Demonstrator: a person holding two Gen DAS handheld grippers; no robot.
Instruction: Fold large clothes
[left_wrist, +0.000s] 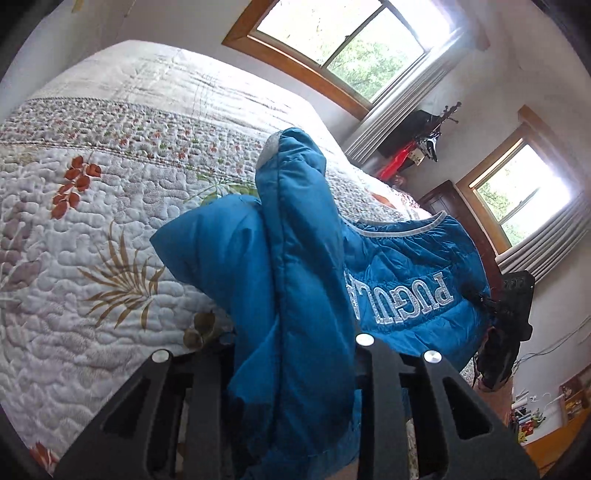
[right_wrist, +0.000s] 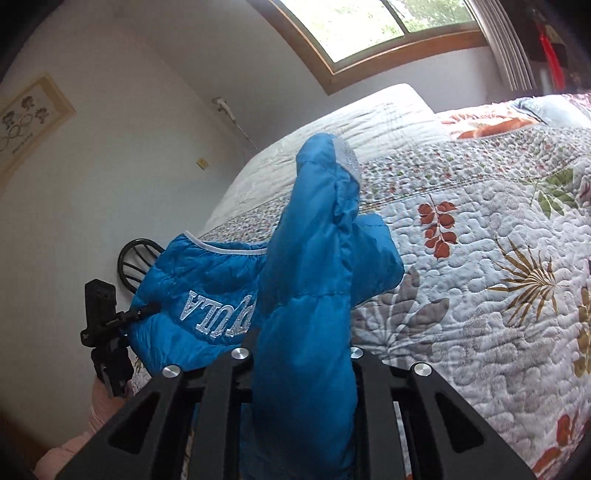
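Gripping one blue jacket (left_wrist: 295, 266) above one quilted bed (left_wrist: 110, 184), left claw (left_wrist: 291, 354) clamped, right claw (right_wrist: 301, 354) clamped.

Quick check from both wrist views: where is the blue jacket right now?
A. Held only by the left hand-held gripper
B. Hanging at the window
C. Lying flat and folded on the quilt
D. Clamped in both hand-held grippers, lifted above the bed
D: the blue jacket runs up from between the fingers of the left hand-held gripper, and likewise from the right hand-held gripper, its lettered panel hanging over the quilt.
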